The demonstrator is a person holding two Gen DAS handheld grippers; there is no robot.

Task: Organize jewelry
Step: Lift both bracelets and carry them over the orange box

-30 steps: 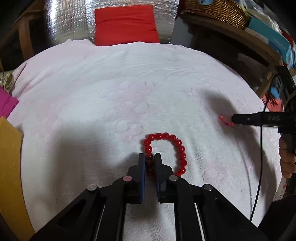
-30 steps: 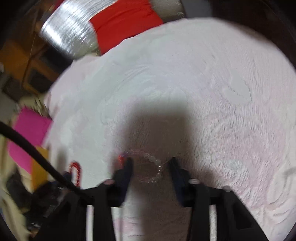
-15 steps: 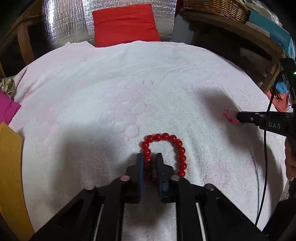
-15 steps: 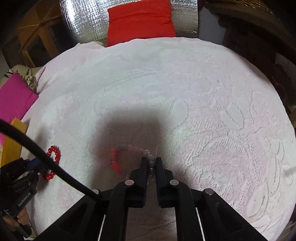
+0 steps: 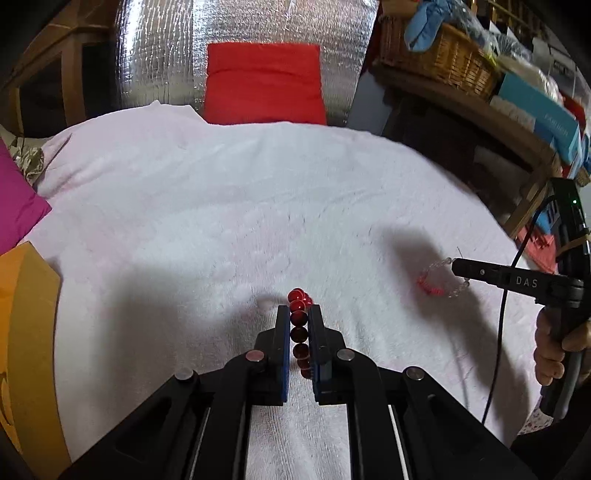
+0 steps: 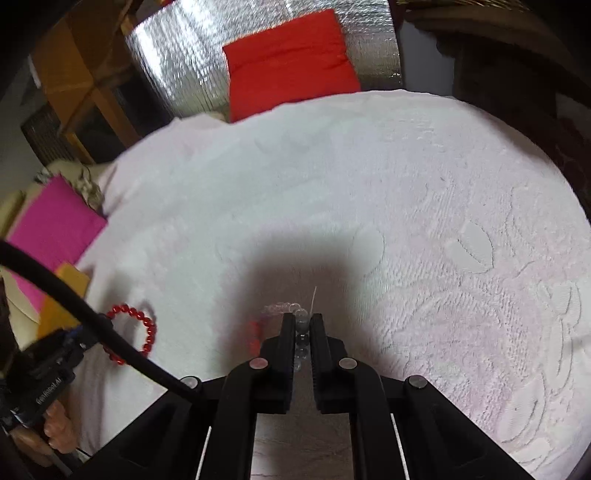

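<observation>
Wicker basket (image 5: pixel 439 55) on shelf at upper right, holding blue cloth (image 5: pixel 424 22); other contents not discernible. Left gripper (image 5: pixel 298 314) level and low over white towel (image 5: pixel 221 206), fingers clamped on red bead bracelet (image 5: pixel 299 332); beads lined up in the gap between the pads, a few protruding past the tips, loop seen edge-on. Same bracelet hanging as open ring in right wrist view (image 6: pixel 146 332). Right gripper (image 6: pixel 301 321) likewise low over the towel, fingers clenched on clear bead bracelet (image 6: pixel 300 332); clear beads stacked between pads, red section (image 6: pixel 255 338) and remaining loop trailing left of the fingers. Thin thread end standing up just beyond the tips.
</observation>
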